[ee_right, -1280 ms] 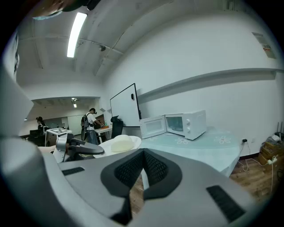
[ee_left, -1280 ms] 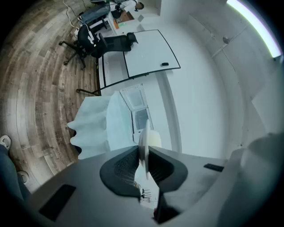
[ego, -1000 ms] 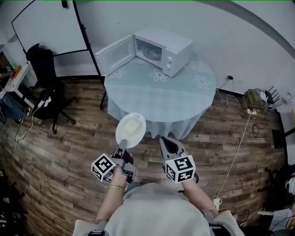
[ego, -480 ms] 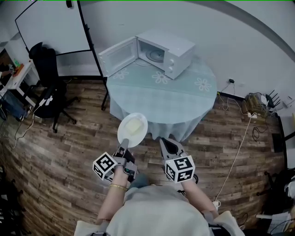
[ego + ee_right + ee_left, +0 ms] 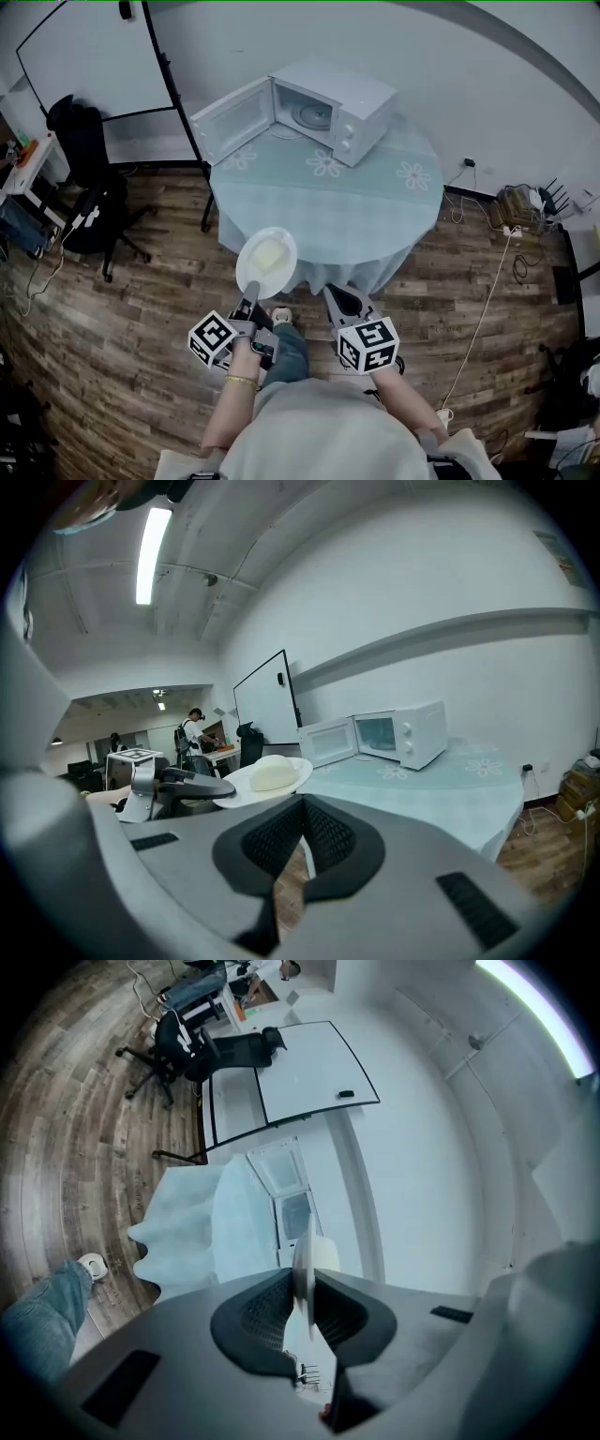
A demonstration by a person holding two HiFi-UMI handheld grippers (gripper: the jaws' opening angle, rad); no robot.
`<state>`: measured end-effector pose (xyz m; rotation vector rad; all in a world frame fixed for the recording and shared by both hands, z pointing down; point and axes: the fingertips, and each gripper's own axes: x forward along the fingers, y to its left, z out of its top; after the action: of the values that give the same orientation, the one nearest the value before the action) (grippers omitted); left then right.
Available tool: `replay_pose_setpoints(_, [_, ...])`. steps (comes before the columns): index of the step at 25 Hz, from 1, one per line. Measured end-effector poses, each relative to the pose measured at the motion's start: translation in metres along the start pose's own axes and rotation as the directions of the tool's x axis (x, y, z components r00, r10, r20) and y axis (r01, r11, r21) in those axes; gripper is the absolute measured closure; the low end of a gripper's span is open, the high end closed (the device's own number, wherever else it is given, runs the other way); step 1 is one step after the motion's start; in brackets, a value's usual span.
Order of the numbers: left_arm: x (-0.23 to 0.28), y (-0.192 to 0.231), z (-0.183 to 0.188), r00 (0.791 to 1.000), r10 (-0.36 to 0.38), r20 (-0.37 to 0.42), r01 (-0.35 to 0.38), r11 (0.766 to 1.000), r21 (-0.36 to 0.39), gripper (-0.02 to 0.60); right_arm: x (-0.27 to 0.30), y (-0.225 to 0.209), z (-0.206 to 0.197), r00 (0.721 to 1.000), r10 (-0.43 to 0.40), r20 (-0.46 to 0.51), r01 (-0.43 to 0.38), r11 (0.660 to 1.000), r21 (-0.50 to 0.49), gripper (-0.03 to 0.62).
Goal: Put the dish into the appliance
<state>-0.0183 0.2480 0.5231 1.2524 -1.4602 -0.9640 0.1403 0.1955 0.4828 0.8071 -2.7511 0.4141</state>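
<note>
just short of the round table (image 5: 375,202), the left gripper (image 5: 251,298) is pinching a white plate (image 5: 265,270) by its near rim, with pale food (image 5: 269,253) sitting on it. the right gripper (image 5: 339,298) is hanging closed and empty. the plate, gripped at one edge only, is at risk of tipping and spilling before reaching the open microwave (image 5: 328,103).

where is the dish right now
In the head view, left of centre: the dish is clamped in the left gripper, short of the near edge of the table.
</note>
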Motion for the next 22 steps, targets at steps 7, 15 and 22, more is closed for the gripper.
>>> replay_pose_setpoints(7, [0.074, 0.001, 0.037, 0.999, -0.005, -0.043, 0.006, 1.0, 0.007, 0.534, 0.064, -0.034, 0.031, 0.999, -0.032, 0.028, 0.032, 0.999, -0.004, 0.589])
replay_pose_setpoints(15, [0.158, -0.007, 0.082, 0.997, -0.012, -0.081, 0.013, 1.0, 0.01, 0.534, 0.141, -0.074, 0.077, 0.996, -0.072, 0.047, 0.072, 0.997, 0.004, 0.589])
replay_pose_setpoints(22, [0.224, -0.007, 0.123, 0.994, -0.005, -0.111, 0.008, 1.0, 0.019, 0.534, 0.207, -0.103, 0.109, 0.993, -0.101, 0.055, 0.1, 0.995, 0.021, 0.589])
